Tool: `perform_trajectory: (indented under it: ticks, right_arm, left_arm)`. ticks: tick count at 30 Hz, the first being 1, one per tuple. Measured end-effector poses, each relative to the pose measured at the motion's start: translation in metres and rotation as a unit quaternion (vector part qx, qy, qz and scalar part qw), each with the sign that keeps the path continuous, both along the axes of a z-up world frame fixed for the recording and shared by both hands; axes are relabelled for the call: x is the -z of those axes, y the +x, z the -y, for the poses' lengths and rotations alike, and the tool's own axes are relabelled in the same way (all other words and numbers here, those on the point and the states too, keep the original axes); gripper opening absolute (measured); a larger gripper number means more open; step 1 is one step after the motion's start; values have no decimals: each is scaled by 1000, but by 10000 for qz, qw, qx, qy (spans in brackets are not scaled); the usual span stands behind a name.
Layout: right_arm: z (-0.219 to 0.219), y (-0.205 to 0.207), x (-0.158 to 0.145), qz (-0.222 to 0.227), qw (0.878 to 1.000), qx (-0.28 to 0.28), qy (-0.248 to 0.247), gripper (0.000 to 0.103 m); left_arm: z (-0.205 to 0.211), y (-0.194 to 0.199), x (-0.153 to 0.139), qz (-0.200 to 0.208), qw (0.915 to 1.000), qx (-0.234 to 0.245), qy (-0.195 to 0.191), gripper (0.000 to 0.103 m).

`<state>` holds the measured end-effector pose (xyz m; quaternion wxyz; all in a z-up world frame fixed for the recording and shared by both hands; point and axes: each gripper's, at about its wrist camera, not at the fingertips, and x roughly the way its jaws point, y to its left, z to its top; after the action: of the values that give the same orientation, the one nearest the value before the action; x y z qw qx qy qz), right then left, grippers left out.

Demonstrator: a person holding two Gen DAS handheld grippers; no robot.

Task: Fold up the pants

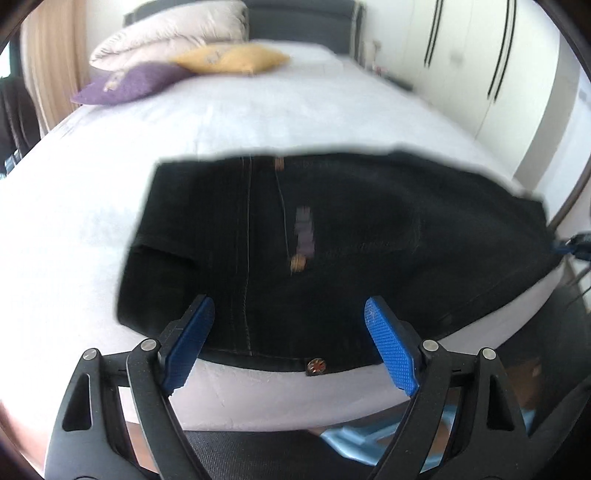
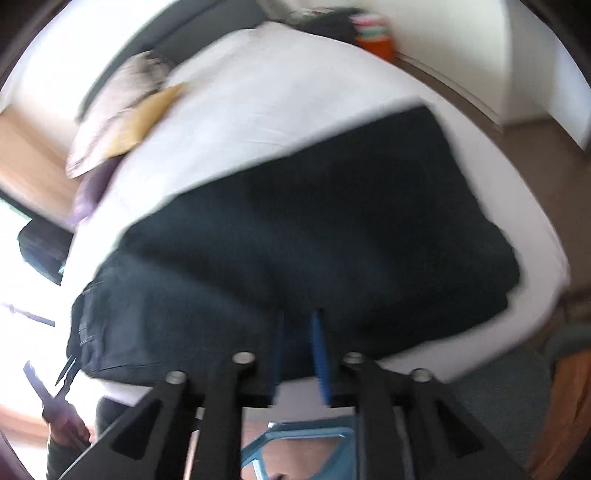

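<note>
The black pants (image 1: pixel 332 236) lie folded into a broad, flat slab on the bed (image 1: pixel 258 114), near its front edge. The cloth is a heavy denim-like weave with pale stitched seams running from twelve toward six o'clock, a copper rivet (image 1: pixel 297 263) near the middle and a round metal button (image 1: pixel 316 366) on the waistband at six o'clock. The fold's far edge at twelve o'clock is fairly straight; the left end, at nine o'clock, is rounded and slightly puffed.

The left gripper (image 1: pixel 290 314) hangs over the near edge of the pants with its jaws spread wide and nothing pinched between them. Its fingers are black plastic links with silver pins, and its blue pads (image 1: pixel 389 350) have a fine cross-hatched grain.

In the right wrist view the picture is smeared. The right gripper (image 2: pixel 299 325) stands with a narrow gap between its blue pads (image 2: pixel 319 350), over the near edge of the pants (image 2: pixel 314 236); whether cloth sits in that gap I cannot tell.

The bed sheet is smooth, white and lightly creased. At eleven o'clock in the left view sit a purple cushion (image 1: pixel 129 83), a yellow cushion (image 1: pixel 232 59) and a bulky cream quilt (image 1: pixel 173 31), all soft and rounded. A white wardrobe (image 1: pixel 472 55) with long dark handles stands at one o'clock. Below the bed edge, at six o'clock, a pale blue plastic stool (image 1: pixel 354 439) shows.
</note>
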<state>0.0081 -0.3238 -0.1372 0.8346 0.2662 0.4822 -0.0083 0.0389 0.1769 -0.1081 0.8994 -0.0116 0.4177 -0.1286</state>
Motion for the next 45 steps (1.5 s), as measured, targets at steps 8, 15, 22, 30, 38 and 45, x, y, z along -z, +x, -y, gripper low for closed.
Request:
perform_trajectory:
  ticks: [8, 15, 22, 30, 38, 45]
  right_arm:
    - [-169, 74, -5, 759, 9618, -2329, 1224, 47]
    - [-138, 73, 41, 6, 9727, -2081, 1030, 35]
    - [-164, 128, -17, 854, 9605, -2467, 960, 51]
    - [-237, 248, 45, 242, 9377, -2652, 2232, 50]
    - [-165, 277, 63, 443, 9704, -1402, 1917, 26]
    - [-191, 187, 64, 652, 9504, -2155, 2147, 49]
  left_arm:
    - [23, 43, -8, 103, 9995, -50, -289, 84]
    - [1, 20, 18, -328, 9994, -140, 3, 83]
    - [17, 67, -48, 327, 9973, 3, -654, 83]
    - [60, 144, 12, -597, 9982, -11, -111, 82]
    - [45, 118, 5, -105, 9999, 84, -77, 81]
    - [36, 117, 20, -152, 9995, -235, 129, 81]
